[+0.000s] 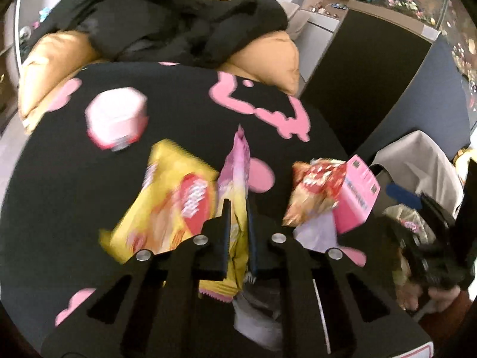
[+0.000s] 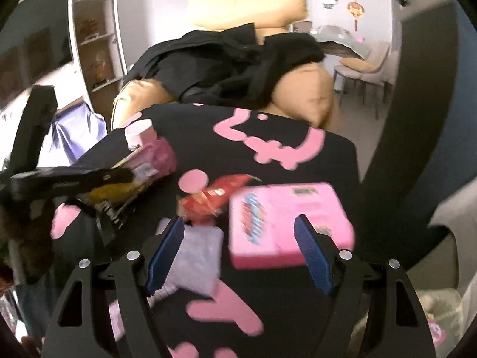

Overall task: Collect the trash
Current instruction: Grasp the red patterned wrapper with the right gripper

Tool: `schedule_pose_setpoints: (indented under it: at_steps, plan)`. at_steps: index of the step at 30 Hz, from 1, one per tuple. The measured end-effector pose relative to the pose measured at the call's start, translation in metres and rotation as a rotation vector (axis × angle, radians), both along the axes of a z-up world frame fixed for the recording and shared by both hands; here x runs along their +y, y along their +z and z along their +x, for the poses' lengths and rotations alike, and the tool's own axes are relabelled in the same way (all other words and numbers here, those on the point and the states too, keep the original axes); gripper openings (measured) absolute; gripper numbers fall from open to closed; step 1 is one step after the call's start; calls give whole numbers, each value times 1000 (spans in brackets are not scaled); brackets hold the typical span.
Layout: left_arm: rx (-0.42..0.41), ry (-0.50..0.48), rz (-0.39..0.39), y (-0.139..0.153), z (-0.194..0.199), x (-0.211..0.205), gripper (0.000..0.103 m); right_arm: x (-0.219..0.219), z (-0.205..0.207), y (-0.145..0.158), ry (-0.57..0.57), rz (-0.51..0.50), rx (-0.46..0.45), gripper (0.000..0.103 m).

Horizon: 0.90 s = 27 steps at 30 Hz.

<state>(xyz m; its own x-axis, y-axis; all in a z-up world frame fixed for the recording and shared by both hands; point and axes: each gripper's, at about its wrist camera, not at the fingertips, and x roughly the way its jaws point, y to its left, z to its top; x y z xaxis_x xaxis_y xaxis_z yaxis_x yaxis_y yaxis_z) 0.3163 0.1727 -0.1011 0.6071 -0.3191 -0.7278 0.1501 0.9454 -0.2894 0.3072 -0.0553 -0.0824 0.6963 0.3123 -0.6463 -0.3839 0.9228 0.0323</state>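
My left gripper (image 1: 238, 214) is shut on a pink-and-yellow wrapper (image 1: 237, 173), which stands up between the pads above the black table with pink shapes (image 1: 74, 179). A yellow snack bag (image 1: 167, 197) lies to its left and a pink-and-white cup (image 1: 116, 119) sits farther back. A red snack bag (image 1: 316, 188) and a pink box (image 1: 357, 197) lie to the right. My right gripper (image 2: 238, 238) is open over the pink box (image 2: 286, 223), its pads apart on either side and not touching it. The red snack bag (image 2: 214, 197) and a pale lilac packet (image 2: 196, 259) lie by the left pad.
A bin with a pale liner (image 1: 417, 164) stands off the table's right edge. An orange sofa (image 2: 310, 95) with black clothes (image 2: 232, 62) heaped on it sits behind the table. A white shelf unit (image 2: 92, 38) is at the back left, and chairs (image 2: 363, 68) at the back right.
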Motion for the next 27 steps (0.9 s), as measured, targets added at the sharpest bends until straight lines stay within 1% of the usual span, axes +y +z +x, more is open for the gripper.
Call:
schedule_pose_setpoints:
  at_steps: [2,5,6,7,8,9,10,11,12,13,14,17,20,22,27]
  plan:
    - [0,21,-4,-1,-14,16,10,17,11,-2,11,-19,-3,72]
    - [4,50,-53,-3,-32,37,10,38,34,-9,6,-86,2,72]
    - [6,59,-67,-3,-37,42,14,46,44,-14,1,-115,13,72]
    - [7,63,-80,-4,-42,47,22,50,51,-17,-5,-133,27,71]
    - [8,63,-93,-5,-48,51,27,53,54,-19,-8,-142,38,67]
    - [5,63,-97,-5,-52,53,34,55,57,-20,-15,-158,30,52]
    - [-2,64,-95,-5,-57,56,36,59,59,-21,1,-163,33,41]
    - [-13,65,-87,-4,-62,59,37,62,60,-21,11,-165,42,34]
    - [-20,68,-79,-4,-65,61,40,65,59,-20,25,-162,47,23]
    - [-25,72,-76,-3,-66,63,43,67,59,-19,50,-146,66,23]
    - [-31,76,-79,-2,-69,66,43,68,57,-18,59,-140,72,23]
    - [-40,74,-91,0,-71,69,44,73,42,-10,95,-130,61,23]
    - [-40,52,-87,2,-73,66,47,70,26,0,119,-102,61,23]
    - [-33,36,-82,1,-73,62,49,62,15,7,123,-73,61,23]
    - [-31,-11,-54,4,-77,46,50,39,-4,15,112,-13,76,23]
